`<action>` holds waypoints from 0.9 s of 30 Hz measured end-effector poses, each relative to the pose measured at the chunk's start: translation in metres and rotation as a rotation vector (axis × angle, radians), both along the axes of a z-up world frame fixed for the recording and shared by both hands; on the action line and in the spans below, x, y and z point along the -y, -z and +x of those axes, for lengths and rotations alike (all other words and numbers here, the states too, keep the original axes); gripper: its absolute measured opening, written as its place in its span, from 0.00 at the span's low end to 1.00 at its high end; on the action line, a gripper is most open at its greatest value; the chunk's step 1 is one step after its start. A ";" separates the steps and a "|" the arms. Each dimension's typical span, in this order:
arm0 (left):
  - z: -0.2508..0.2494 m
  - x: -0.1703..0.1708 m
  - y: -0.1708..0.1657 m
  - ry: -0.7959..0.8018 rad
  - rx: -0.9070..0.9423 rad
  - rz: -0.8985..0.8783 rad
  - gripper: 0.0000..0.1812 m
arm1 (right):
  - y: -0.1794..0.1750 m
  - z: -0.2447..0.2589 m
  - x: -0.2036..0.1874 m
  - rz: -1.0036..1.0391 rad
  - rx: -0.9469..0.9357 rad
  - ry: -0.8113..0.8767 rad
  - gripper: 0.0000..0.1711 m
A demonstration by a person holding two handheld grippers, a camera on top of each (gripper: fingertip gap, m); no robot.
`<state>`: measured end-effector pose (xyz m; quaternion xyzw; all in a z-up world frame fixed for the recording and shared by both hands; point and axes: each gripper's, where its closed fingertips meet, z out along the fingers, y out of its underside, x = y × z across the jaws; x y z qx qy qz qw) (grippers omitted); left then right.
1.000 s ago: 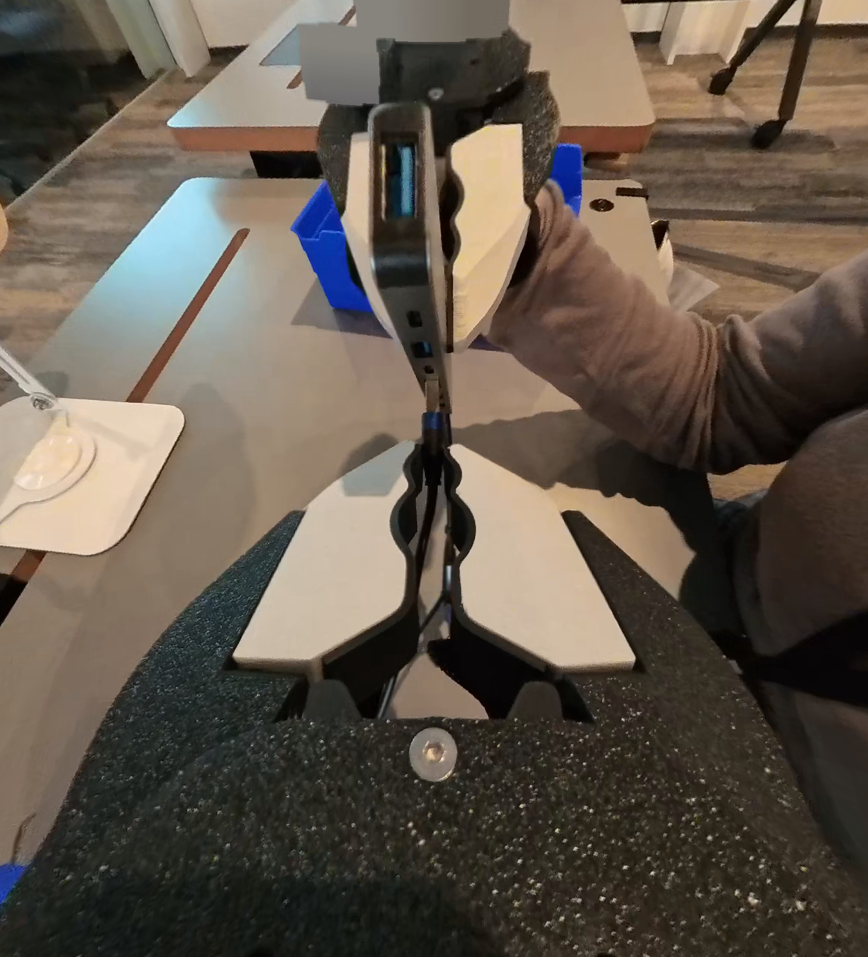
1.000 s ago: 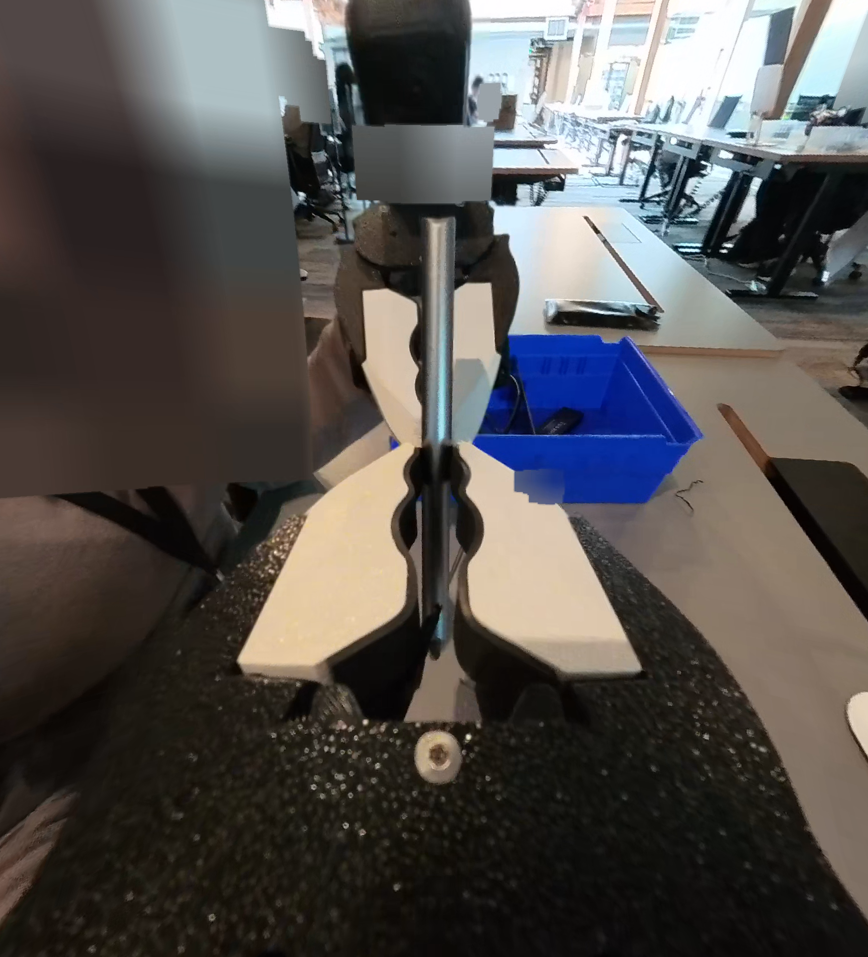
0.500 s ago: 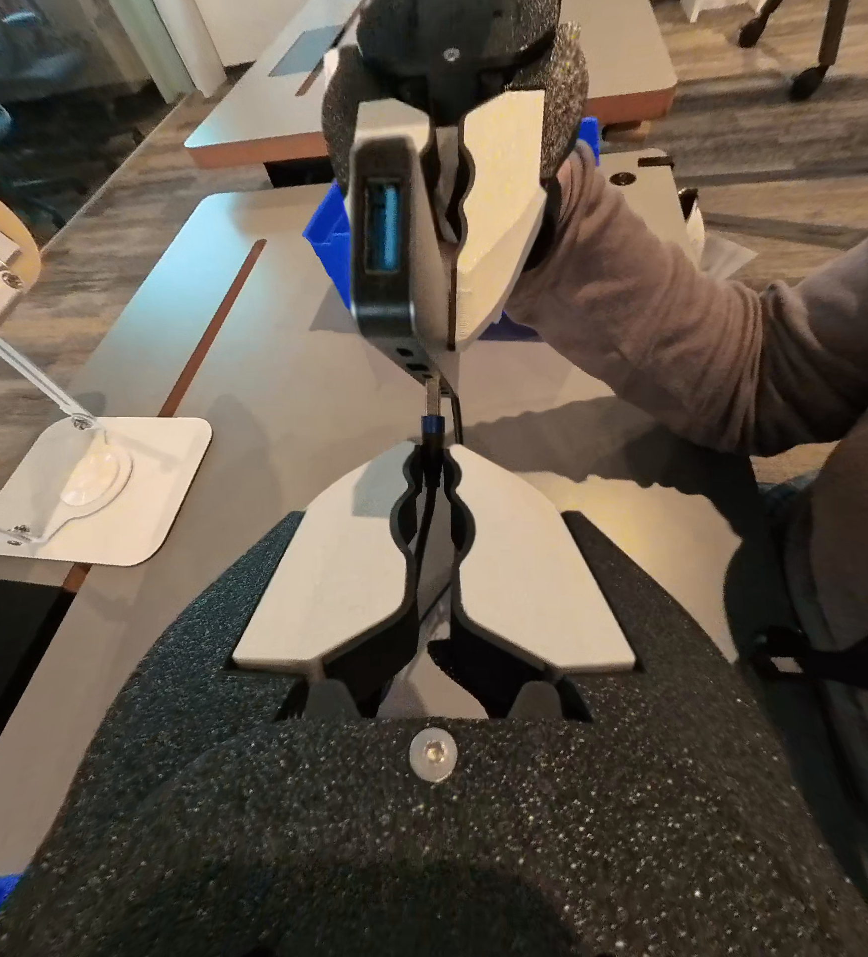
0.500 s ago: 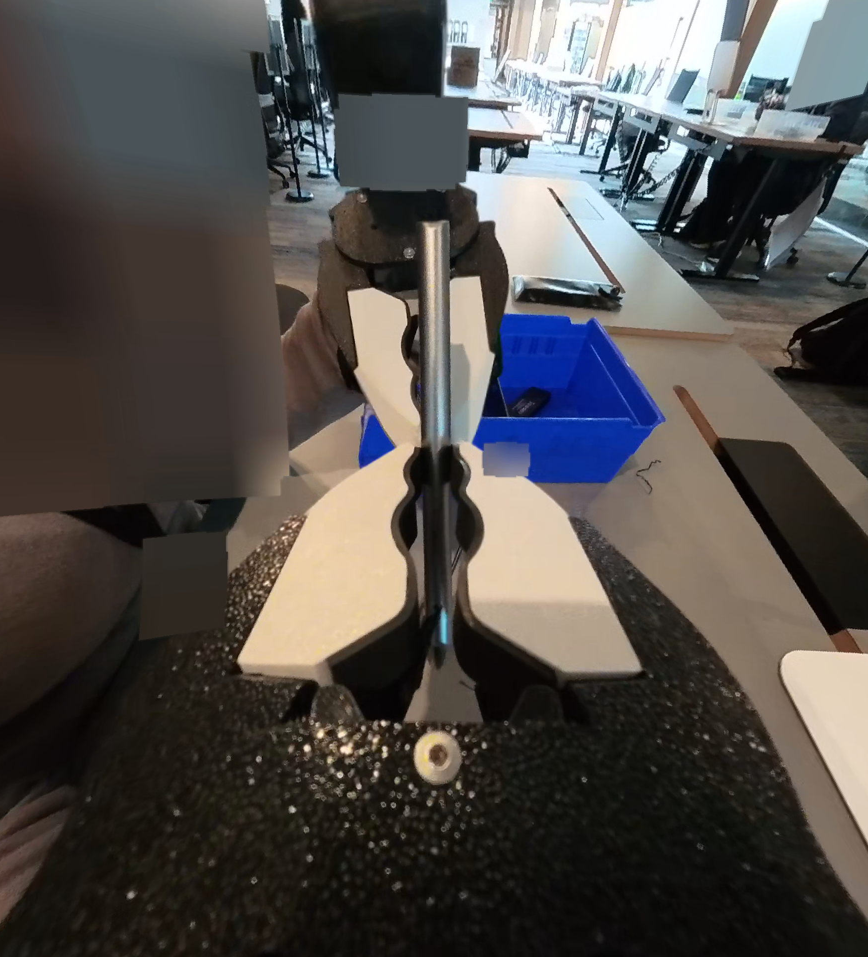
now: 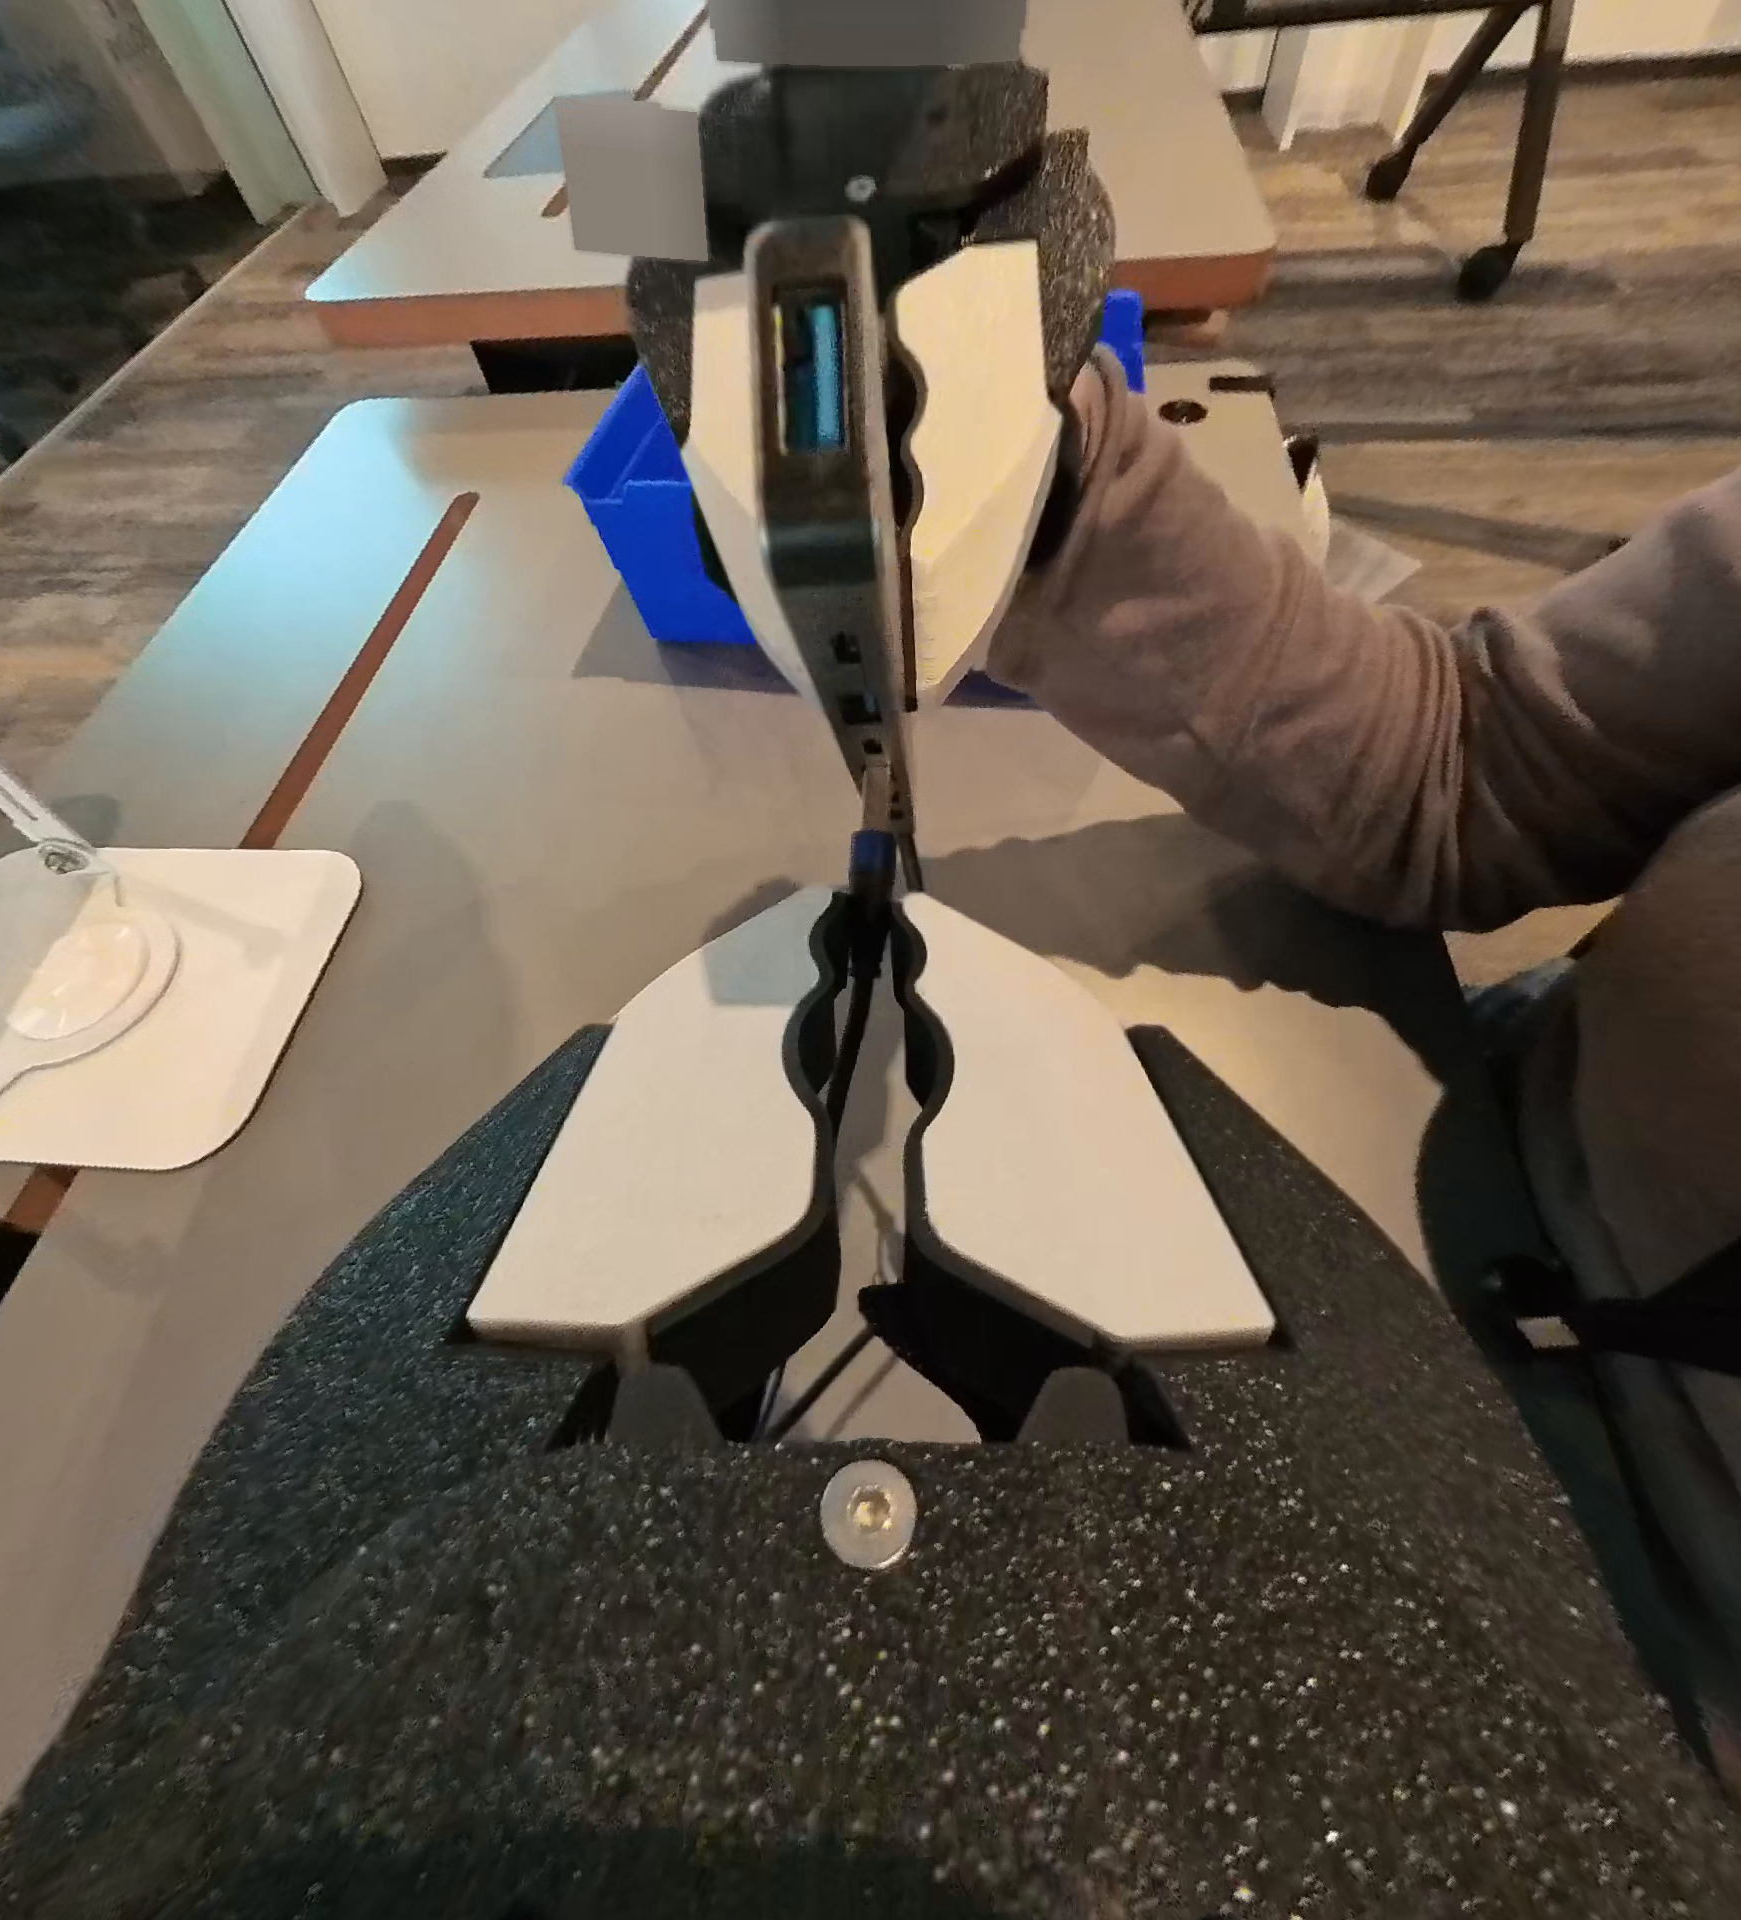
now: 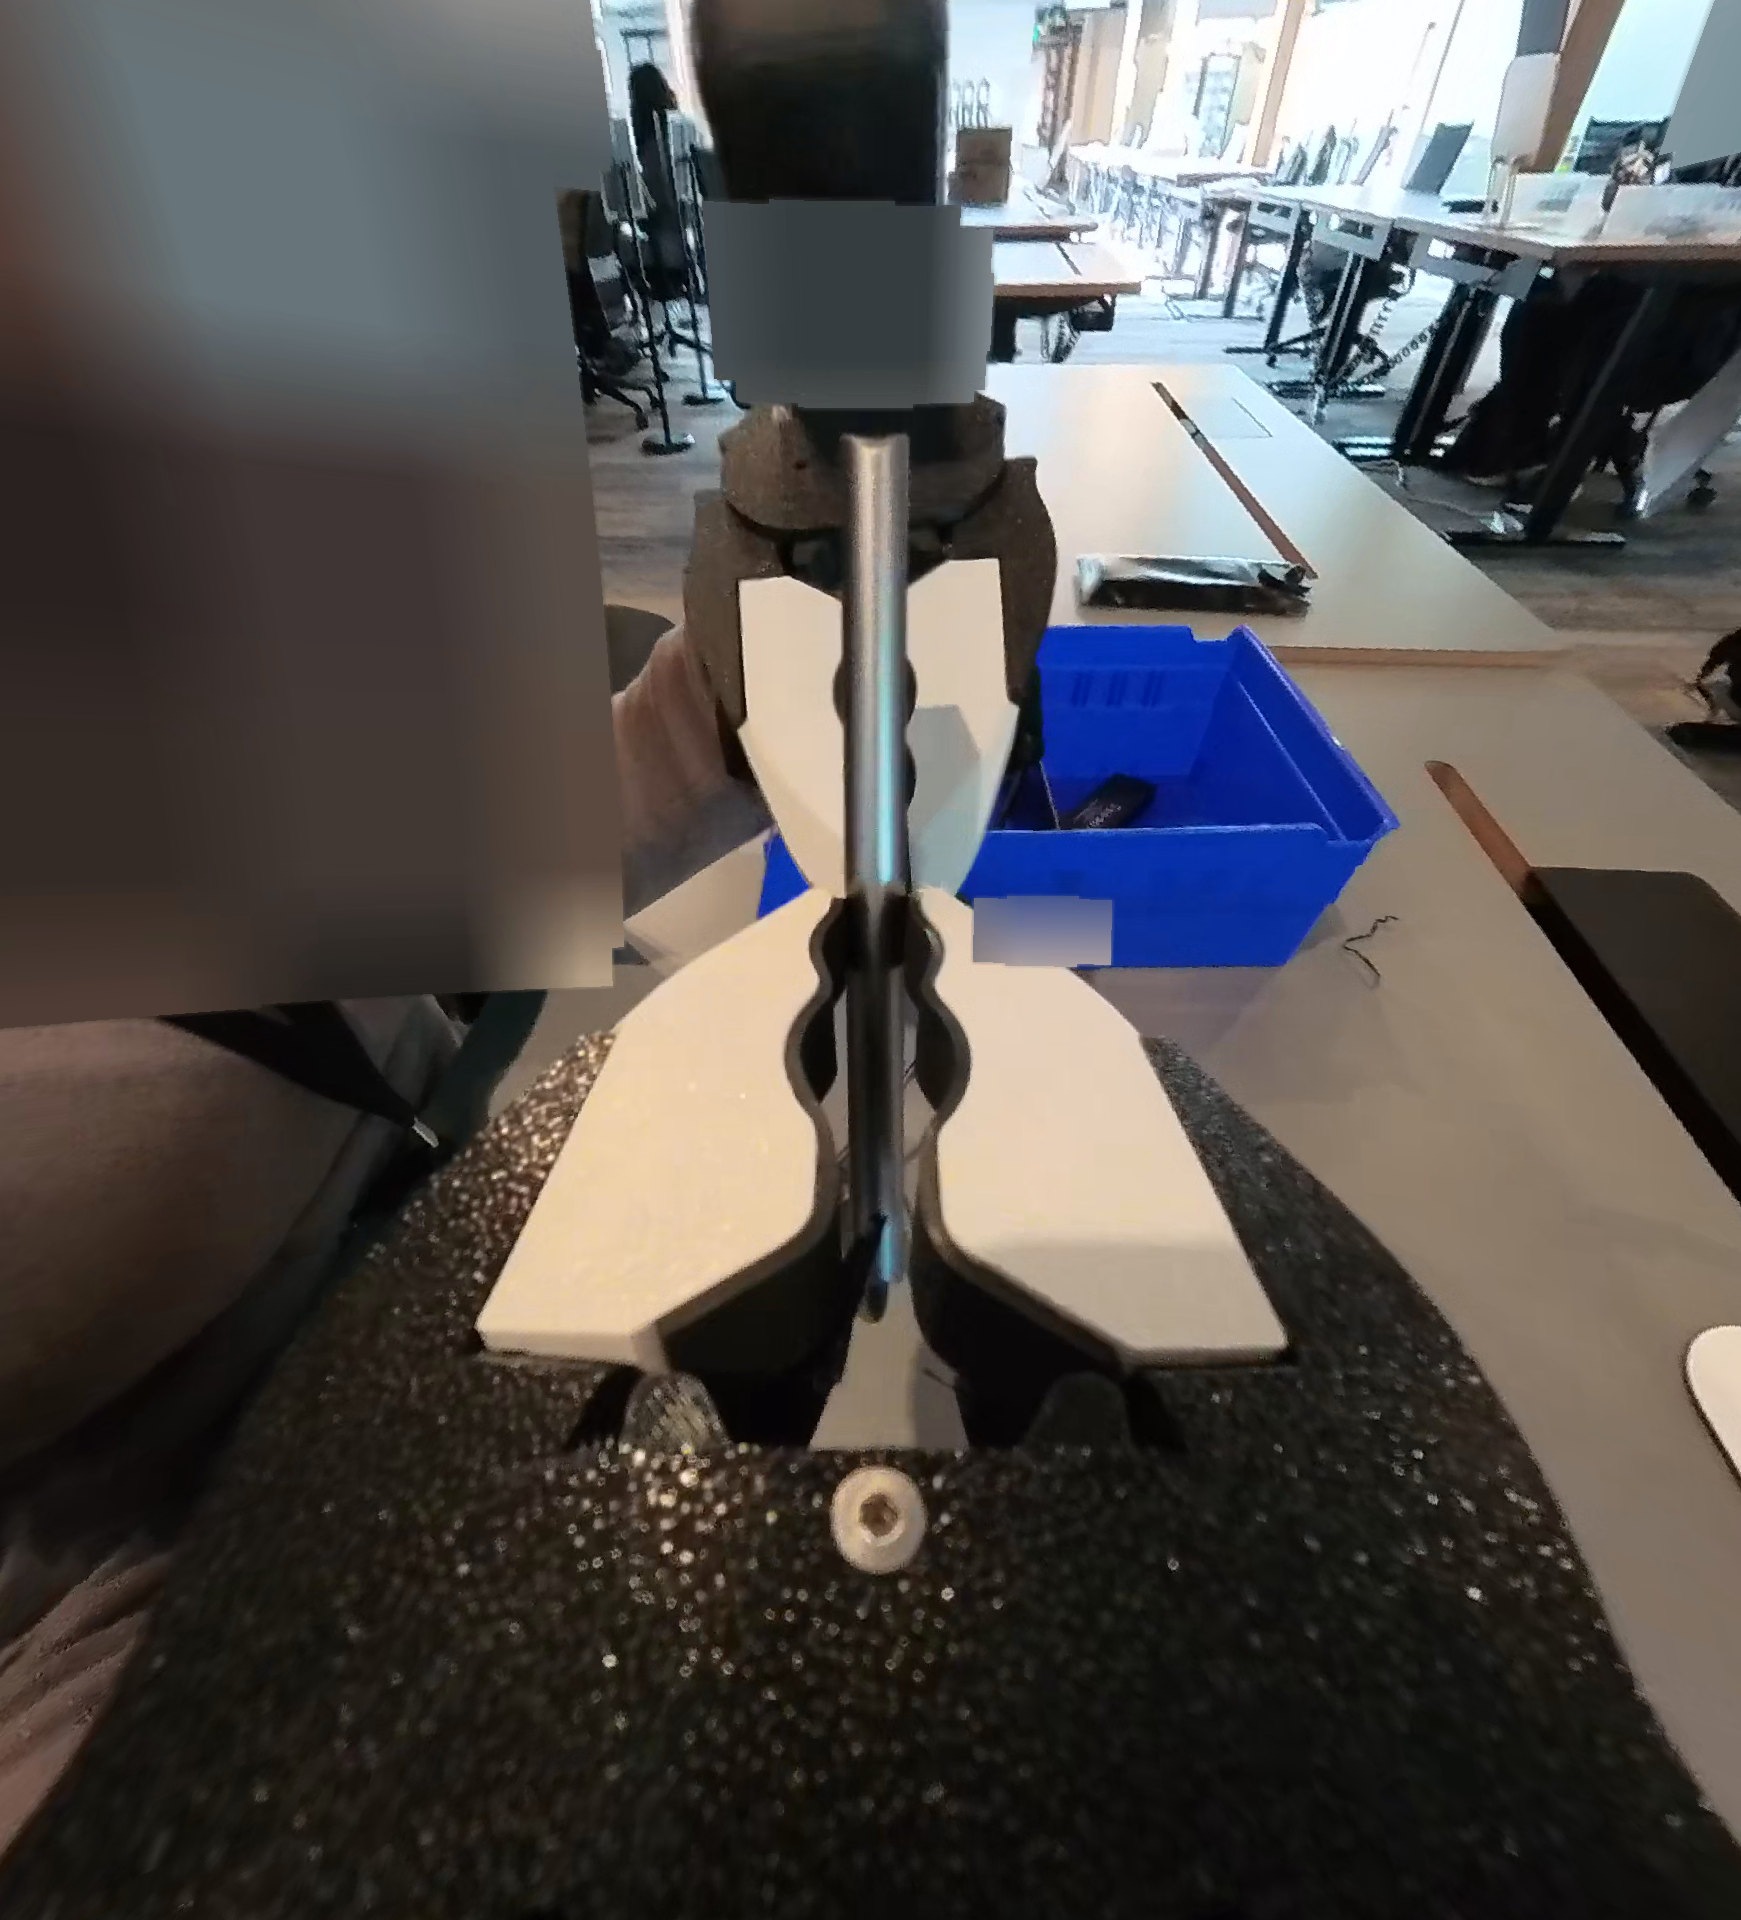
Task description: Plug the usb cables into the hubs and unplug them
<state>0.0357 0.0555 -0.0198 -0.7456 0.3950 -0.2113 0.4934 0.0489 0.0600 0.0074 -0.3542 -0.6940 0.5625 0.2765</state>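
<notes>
The bench (image 5: 533, 748) under my hands is a smooth grey slab with a thin brown slot running along it, and more benches like it stand in rows behind, over grey wood-look flooring, with dark chairs and black desk legs farther back in the right wrist view. A white stand base (image 5: 118, 997) rests near the bench's left edge. A blue bin (image 6: 1250, 831) sits toward the far edge, with a small dark stick (image 6: 1105, 805) lying inside; its print is too small for me to make out. A black packet (image 6: 1188, 571) lies on the next bench behind it.

My left hand-held gripper (image 5: 866, 914) is pinched on the usb cable (image 5: 871, 868) just behind its blue-collared plug, whose metal tip meets the lower edge of the hub (image 5: 824, 499). My right hand-held gripper (image 6: 876, 925) is clamped on that slim grey hub, held in the air over the bench between both tools. My grey sleeve (image 5: 1313, 707) reaches in from the right edge.
</notes>
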 end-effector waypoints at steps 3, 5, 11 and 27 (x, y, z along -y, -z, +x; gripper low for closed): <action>-0.001 -0.007 0.004 -0.044 -0.021 -0.008 0.04 | 0.002 -0.001 -0.007 -0.028 -0.003 0.012 0.05; -0.001 -0.011 0.008 -0.067 -0.035 -0.021 0.04 | 0.004 -0.002 -0.011 -0.038 0.001 0.026 0.05; 0.006 -0.014 0.007 -0.047 0.021 -0.031 0.04 | -0.006 -0.004 -0.009 0.000 -0.059 0.046 0.06; -0.012 -0.003 -0.024 -0.039 0.163 0.071 0.04 | -0.033 0.005 -0.054 -0.115 -0.216 0.257 0.05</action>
